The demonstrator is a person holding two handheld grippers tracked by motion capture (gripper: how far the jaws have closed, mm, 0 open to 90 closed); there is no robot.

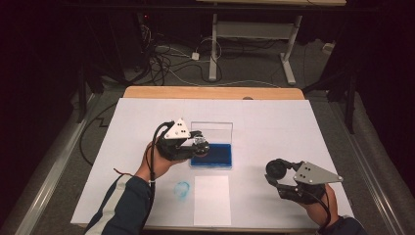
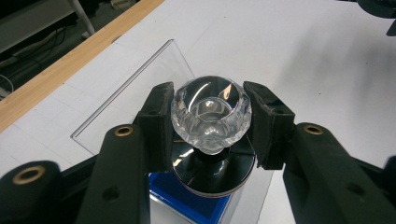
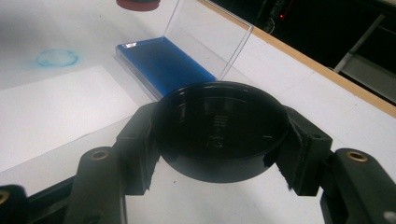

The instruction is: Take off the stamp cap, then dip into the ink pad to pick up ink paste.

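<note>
While the left gripper (image 2: 209,123) pinches the clear faceted knob of a stamp (image 2: 211,114) between its two pads, one pad on each side, the stamp stands upright at the centre of the left gripper view. Its long axis runs top to bottom there, knob up and round black base down toward the blue ink pad (image 2: 187,196) at the lower middle. In the high view the stamp (image 1: 200,145) sits left of centre, at the ink pad's (image 1: 218,154) left end, in front of the raised clear lid (image 1: 211,128). At lower right the right gripper (image 1: 279,172) clamps a round black cap (image 3: 219,128), hollow side facing the camera, above the white sheet.
</note>
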